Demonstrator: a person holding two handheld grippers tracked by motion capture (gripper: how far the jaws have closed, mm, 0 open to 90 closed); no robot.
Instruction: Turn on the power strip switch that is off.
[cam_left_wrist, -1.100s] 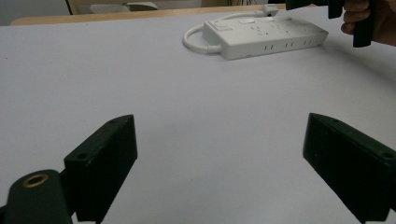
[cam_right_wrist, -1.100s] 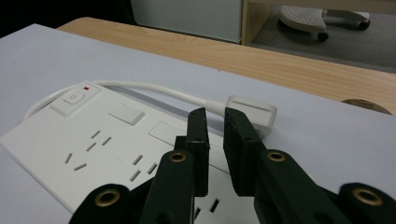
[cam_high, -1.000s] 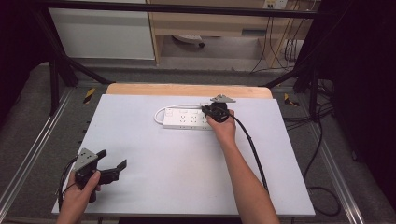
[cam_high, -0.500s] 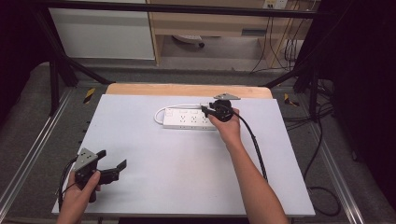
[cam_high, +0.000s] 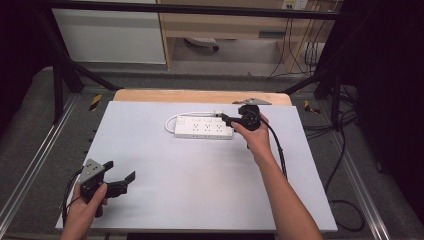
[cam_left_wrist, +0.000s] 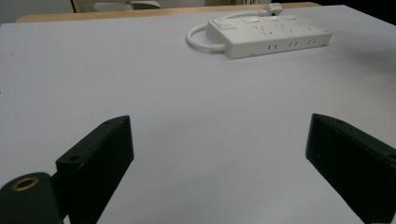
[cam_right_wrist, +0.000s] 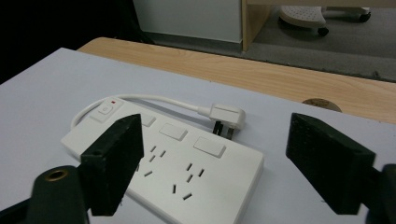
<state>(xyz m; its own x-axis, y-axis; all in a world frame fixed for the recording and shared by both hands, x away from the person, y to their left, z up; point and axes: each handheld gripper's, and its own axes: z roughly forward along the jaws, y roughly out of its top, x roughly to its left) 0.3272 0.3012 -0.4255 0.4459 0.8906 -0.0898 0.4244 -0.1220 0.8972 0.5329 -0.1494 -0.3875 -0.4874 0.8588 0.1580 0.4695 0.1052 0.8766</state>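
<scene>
White plastic power strip (cam_high: 204, 128) lies flat on the pale grey table sheet (cam_high: 200, 190), toward the far edge, w/ its short white cord (cam_right_wrist: 154, 101) looping round the back and ending in a white flat plug (cam_right_wrist: 226, 115) that lies loose on the sheet just behind the strip, prongs pointing at the strip's back edge.

Step in hand, as I read it: approach to the strip/plug. Right gripper (cam_high: 227, 119) sits at the strip's right end, jaws spread wide w/ nothing between them; in the right gripper view its two black jaws frame the strip and the plug lies between them, farther off. Can't tell if a jaw tip touches the strip. Left gripper (cam_high: 122, 181) is parked near the person's edge at the left, well apart from the strip, jaws also wide apart and empty; the left gripper view looks across bare sheet to the strip (cam_left_wrist: 268, 37).

Next move prob. calls for: right gripper eases fwd past the strip's back edge, lines jaws up across the plug body, then closes on it. Plug is small and flat, so a low, level approach is needed. Left gripper may need to come over and steady the strip, since it's light and could slide.

Count:
- power strips: 1
- plugs: 1, cord: 1
- rocker switches on strip: 4 seen, one at the cord end w/ a red mark beside it
- grippers: 2, both empty
- hands: 2
</scene>
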